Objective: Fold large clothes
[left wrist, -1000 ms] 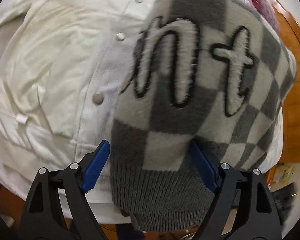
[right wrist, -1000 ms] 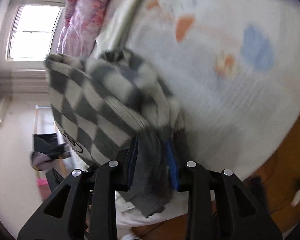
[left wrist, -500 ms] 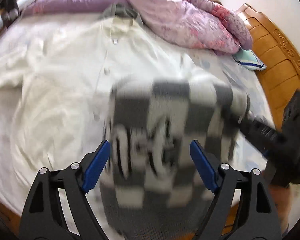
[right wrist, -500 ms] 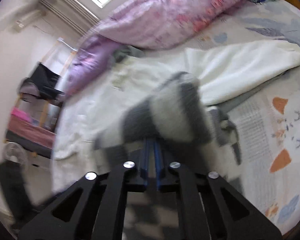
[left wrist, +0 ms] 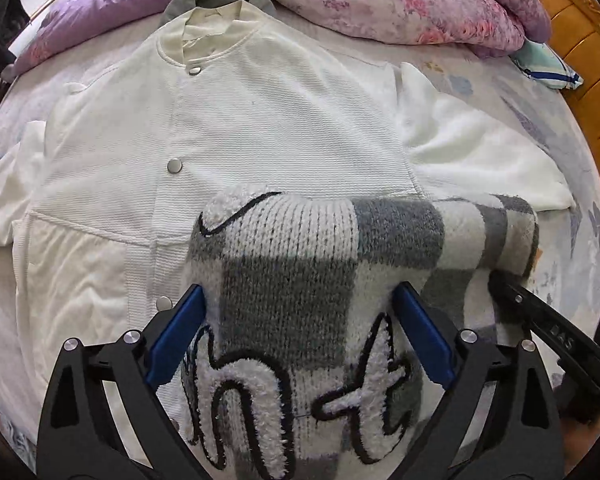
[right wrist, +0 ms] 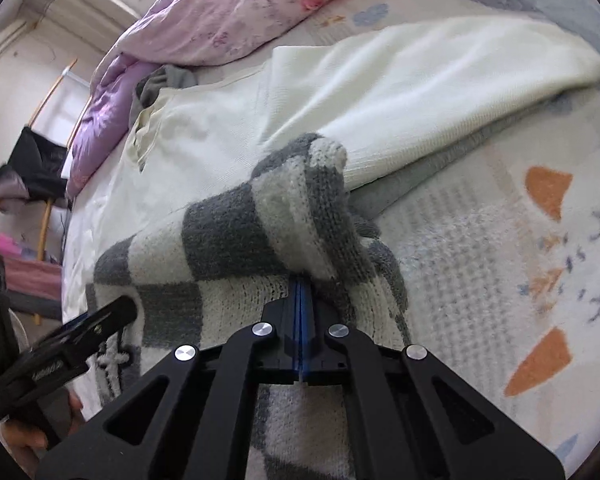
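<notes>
Over on the left, the white jacket (left wrist: pixel 260 120) lies spread flat on the bed (right wrist: pixel 480 248), buttons up, collar toward the purple quilt (left wrist: pixel 380 4) far ahead of the gripper. Now the left gripper (left wrist: pixel 298 336): its blue jaws are opening wide, straddling the checked sweater (left wrist: pixel 300 280) with the knit bulging up between them. The pads sit at the edges of the bundle but look to be letting go, not pinching.

The sweater itself is a thick folded bundle, resting on the lower part of the jacket, directly under and just ahead of both grippers, its fuzzy lettering nearest the left one.

Move right and there's the right gripper (right wrist: pixel 302 304), clamped fully together, jaws meeting with a thin fold of the sweater's far edge seemingly nipped at the tips. I can't tell for sure how much cloth is caught.

To my eye the fold is done and the bundle is being set down. Next move: the right side lets go too, both lift clear without dragging the knit open, then attention goes to the jacket.
</notes>
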`<action>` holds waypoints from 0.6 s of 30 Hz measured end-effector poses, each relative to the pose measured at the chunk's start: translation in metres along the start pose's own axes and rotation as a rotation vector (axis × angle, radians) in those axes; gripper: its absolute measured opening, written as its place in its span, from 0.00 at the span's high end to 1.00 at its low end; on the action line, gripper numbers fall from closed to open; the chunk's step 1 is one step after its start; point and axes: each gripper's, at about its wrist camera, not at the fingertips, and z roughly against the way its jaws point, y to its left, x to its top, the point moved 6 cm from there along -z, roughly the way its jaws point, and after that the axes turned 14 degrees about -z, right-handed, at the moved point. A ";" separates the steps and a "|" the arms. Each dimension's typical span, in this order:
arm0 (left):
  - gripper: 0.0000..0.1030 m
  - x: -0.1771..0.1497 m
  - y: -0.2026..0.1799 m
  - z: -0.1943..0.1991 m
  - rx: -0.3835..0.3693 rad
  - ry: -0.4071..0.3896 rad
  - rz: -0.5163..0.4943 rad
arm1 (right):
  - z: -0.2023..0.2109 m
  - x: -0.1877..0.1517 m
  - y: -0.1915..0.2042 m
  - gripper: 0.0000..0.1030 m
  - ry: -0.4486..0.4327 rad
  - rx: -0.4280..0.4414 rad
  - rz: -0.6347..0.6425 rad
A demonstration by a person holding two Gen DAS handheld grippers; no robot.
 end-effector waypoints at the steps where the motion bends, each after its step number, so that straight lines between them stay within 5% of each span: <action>1: 0.09 0.001 0.004 0.003 -0.016 -0.005 0.010 | 0.008 -0.004 0.004 1.00 0.001 0.000 0.006; 6: 0.09 -0.024 0.021 0.027 -0.118 -0.076 0.066 | 0.061 -0.062 0.011 0.94 0.017 0.028 0.035; 10: 0.09 -0.069 0.040 0.054 -0.163 -0.122 0.126 | 0.063 -0.126 -0.021 0.99 0.082 -0.068 0.015; 18: 0.09 -0.198 0.032 0.048 -0.331 0.030 0.288 | 0.031 -0.135 -0.064 1.00 0.076 -0.093 -0.059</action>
